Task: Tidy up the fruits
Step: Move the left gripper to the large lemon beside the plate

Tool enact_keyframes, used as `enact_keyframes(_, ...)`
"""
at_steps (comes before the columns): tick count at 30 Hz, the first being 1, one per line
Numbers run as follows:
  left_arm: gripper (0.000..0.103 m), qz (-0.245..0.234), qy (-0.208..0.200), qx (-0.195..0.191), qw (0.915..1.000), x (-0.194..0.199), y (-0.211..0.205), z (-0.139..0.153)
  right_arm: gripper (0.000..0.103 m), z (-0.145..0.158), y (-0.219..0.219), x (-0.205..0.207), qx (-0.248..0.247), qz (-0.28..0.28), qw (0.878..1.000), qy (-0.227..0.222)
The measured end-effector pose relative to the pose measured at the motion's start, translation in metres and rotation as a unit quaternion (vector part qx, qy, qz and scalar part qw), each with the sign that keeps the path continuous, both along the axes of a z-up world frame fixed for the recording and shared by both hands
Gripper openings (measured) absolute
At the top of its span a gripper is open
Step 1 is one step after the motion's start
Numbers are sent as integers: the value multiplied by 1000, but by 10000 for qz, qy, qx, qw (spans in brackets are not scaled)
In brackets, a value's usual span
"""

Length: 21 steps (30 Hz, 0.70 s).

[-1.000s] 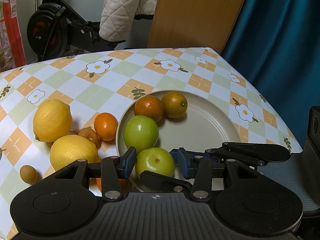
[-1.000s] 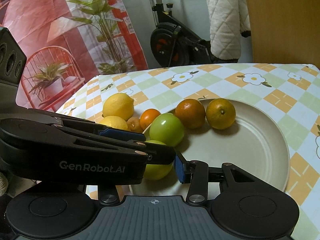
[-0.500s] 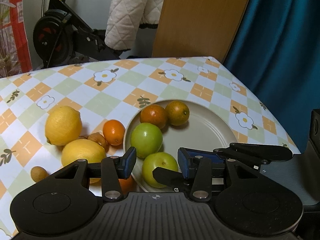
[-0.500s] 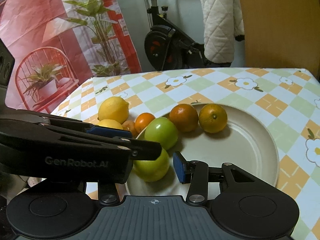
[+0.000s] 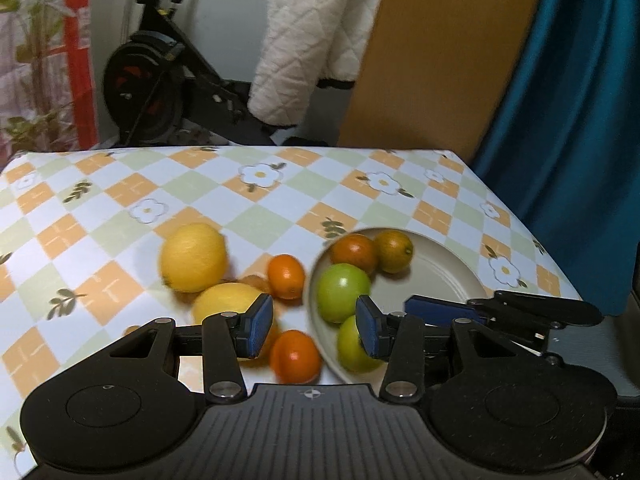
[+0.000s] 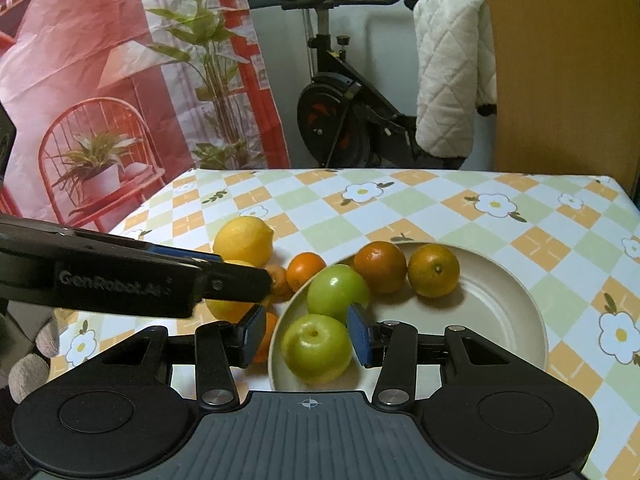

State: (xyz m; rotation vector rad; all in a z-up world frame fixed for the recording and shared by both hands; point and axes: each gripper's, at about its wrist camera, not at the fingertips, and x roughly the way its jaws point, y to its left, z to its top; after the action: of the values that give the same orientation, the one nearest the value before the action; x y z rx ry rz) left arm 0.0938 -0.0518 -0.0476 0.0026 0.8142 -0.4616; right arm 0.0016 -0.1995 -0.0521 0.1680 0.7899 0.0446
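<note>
Checkered floral worktop [image 6: 440, 208] carried a round beige plate [image 6: 500, 308]; both my tools, left [image 5: 315, 330] and right [image 6: 306, 334], stood spread, empty.

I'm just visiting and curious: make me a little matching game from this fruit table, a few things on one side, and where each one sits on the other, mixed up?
Things:
1. near green apple
2. far lemon
3. two brownish oranges
4. small orange

Places:
A. on the tablecloth, farthest left of the fruit
B. far side of the plate, side by side
C. near rim of the plate, in line with the right gripper
D. on the tablecloth, just outside the plate's left rim

Pairs: 1-C, 2-A, 3-B, 4-D
</note>
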Motion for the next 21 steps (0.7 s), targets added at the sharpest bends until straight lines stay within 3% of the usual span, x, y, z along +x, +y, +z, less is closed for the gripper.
enact_keyframes(21,48,1117,77,-218,9935,-12,79,-4,42,-5,27,12,-171,367,9988,263)
